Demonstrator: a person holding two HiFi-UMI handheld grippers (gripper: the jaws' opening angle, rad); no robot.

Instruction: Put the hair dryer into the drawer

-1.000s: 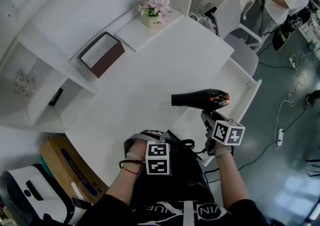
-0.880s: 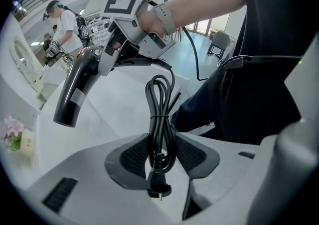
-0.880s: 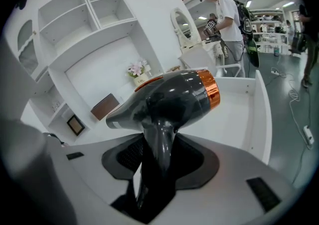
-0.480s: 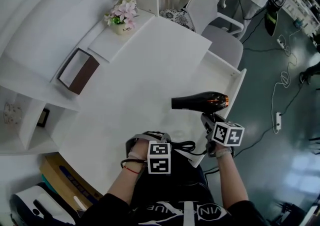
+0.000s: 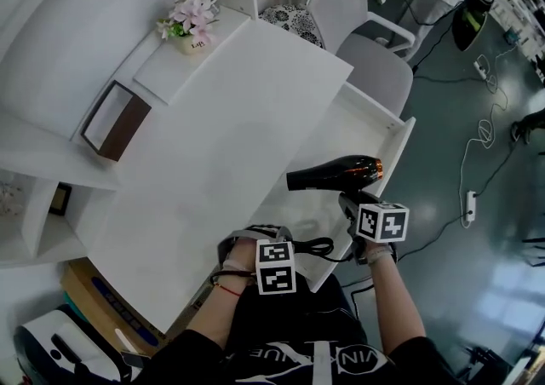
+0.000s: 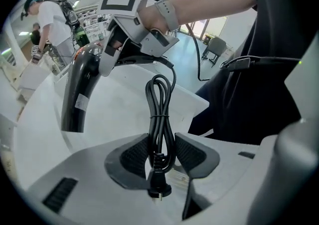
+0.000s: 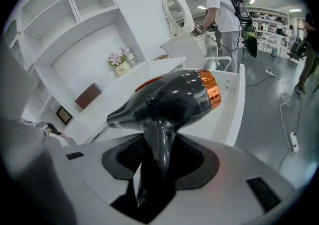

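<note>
A black hair dryer [image 5: 336, 173] with a copper rear ring hangs level over the near end of the open white drawer [image 5: 407, 146]. My right gripper [image 5: 351, 203] is shut on its handle, which stands between the pads in the right gripper view, hair dryer [image 7: 174, 97], right gripper [image 7: 159, 162]. The dryer's black cord [image 6: 160, 114] is bundled in a loop. My left gripper [image 6: 160, 157] is shut on that bundle, with the plug sticking out below the pads. In the head view the left gripper [image 5: 254, 234] sits at the desk's front edge, left of the dryer.
The white desk [image 5: 221, 145] carries a flower pot [image 5: 189, 21] and a brown box [image 5: 109, 119] at its far side. A chair [image 5: 366, 34] stands beyond the drawer. A cardboard box [image 5: 111, 311] lies at the lower left. Cables run over the floor [image 5: 481, 162] at the right.
Both grippers, with the dryer and cord still held, have drifted along the desk front toward the drawer's near end. The desk and shelves have slid left in the head view.
</note>
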